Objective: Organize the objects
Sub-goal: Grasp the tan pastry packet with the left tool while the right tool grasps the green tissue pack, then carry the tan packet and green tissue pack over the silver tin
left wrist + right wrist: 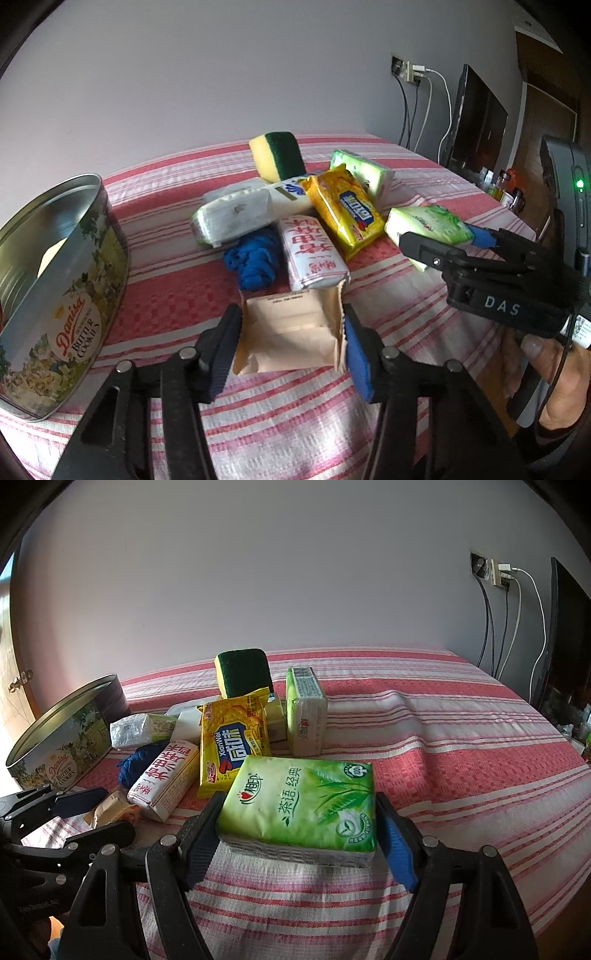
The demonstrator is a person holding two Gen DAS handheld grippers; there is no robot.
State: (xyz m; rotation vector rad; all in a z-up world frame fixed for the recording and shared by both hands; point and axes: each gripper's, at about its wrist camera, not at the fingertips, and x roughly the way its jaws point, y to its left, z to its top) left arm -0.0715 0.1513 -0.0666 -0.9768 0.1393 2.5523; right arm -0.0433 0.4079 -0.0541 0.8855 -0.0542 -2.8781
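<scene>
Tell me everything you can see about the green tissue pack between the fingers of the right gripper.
The green tissue pack is a soft rectangular pack in glossy plastic film, with tea-leaf art, Chinese characters and a round emblem. The white tissue stack shows through its near edge. It lies flat, printed face up, on the red-and-white striped tablecloth, at the near right of the pile. The right gripper brackets its two short sides; real squeeze cannot be judged.

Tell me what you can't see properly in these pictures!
- Inside of the cookie tin: left wrist view, its wall and the picture's edge hide the bottom.
- Blue cloth: right wrist view, mostly behind the white red-lettered pack.
- Beige packet: right wrist view, largely covered by the left gripper.
- Bottles beside the screen: left wrist view, too small and blurry.
- White pack: print too blurred to read.
</scene>
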